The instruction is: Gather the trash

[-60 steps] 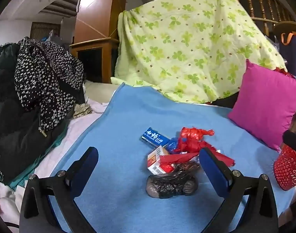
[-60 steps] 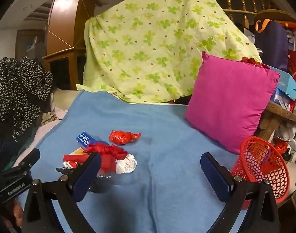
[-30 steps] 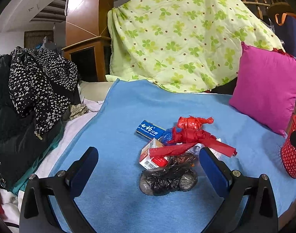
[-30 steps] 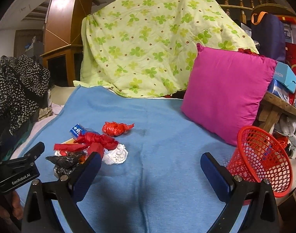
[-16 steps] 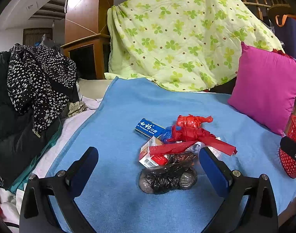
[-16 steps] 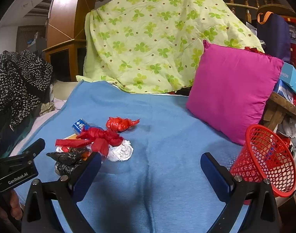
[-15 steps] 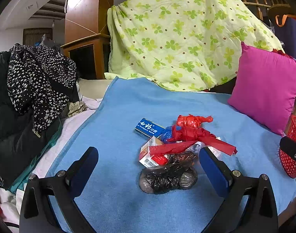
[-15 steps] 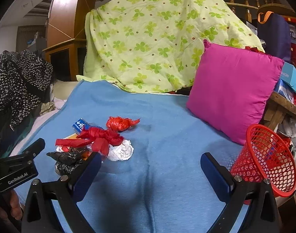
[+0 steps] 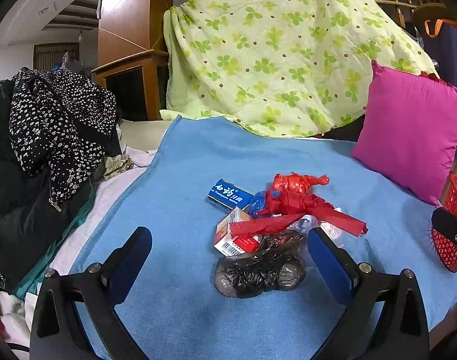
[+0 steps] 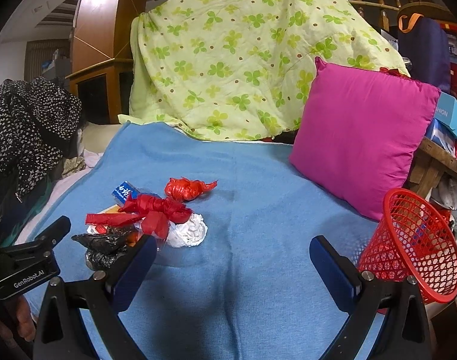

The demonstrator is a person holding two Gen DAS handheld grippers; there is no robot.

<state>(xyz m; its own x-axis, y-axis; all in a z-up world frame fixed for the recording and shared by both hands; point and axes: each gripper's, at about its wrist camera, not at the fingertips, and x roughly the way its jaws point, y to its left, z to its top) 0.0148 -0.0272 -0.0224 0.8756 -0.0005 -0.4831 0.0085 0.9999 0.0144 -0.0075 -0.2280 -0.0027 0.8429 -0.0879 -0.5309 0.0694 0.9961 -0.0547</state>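
A trash pile lies on the blue blanket: a black plastic bag, a red-white carton, a blue toothpaste box, a knotted red bag and a small red bag ball. My left gripper is open, the black bag between its fingers. In the right wrist view the pile shows with a crumpled white paper. My right gripper is open and empty over bare blanket, right of the pile. A red mesh basket stands at the blanket's right edge.
A magenta pillow leans at the back right. A green clover quilt covers the back. Dark and dotted clothes are heaped on the left. Boxes sit on a wooden shelf behind the basket.
Both grippers drifted slightly over two seconds; the views shifted a little. The pile and the basket have stayed put, and both grippers remain open.
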